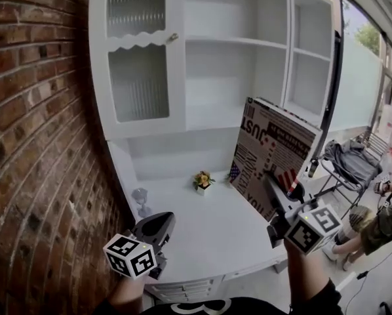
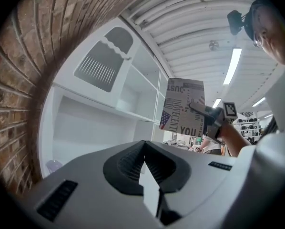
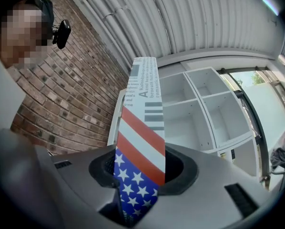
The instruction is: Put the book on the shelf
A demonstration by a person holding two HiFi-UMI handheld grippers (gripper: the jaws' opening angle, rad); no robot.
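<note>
The book (image 1: 271,153) has a cover of printed words and a stars-and-stripes spine (image 3: 141,128). My right gripper (image 1: 282,184) is shut on its lower edge and holds it upright and tilted in front of the white shelf unit (image 1: 235,41). The right gripper view looks along the spine toward the open shelf compartments (image 3: 199,104). My left gripper (image 1: 160,225) hangs low at the left over the counter, shut with nothing in it. From the left gripper view the book (image 2: 183,106) and the right gripper (image 2: 210,116) show at the right, off the shelves (image 2: 133,87).
A brick wall (image 1: 32,143) runs along the left. A white counter (image 1: 209,235) carries a small flower pot (image 1: 202,181) and a glass goblet (image 1: 141,201). A closed cabinet door (image 1: 138,58) is at upper left. A chair with clothes (image 1: 350,163) and a person (image 1: 379,222) are at the right.
</note>
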